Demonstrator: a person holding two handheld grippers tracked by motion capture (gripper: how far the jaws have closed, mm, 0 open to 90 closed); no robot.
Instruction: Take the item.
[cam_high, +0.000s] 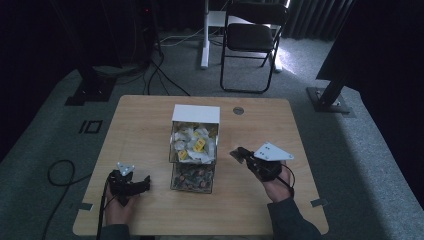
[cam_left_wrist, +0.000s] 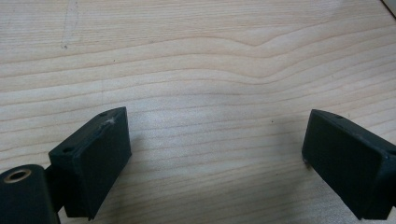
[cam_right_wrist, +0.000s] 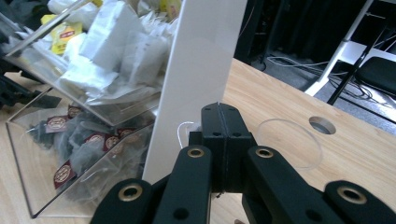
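Two grippers flank the clear tea-bag dispenser (cam_high: 194, 150). Right gripper (cam_high: 236, 153), jaws pressed together, sits nearer, just beside its wall. Left gripper (cam_left_wrist: 215, 154) gapes wide over bare table (cam_left_wrist: 196, 60).

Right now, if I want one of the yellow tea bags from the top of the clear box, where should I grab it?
Probably come from the front, where the top bin tilts open toward the person. A yellow tea bag lies on top of the white packets, so pinch its raised edge from above. The open left gripper looks readier than the right gripper, whose jaws are pressed together.
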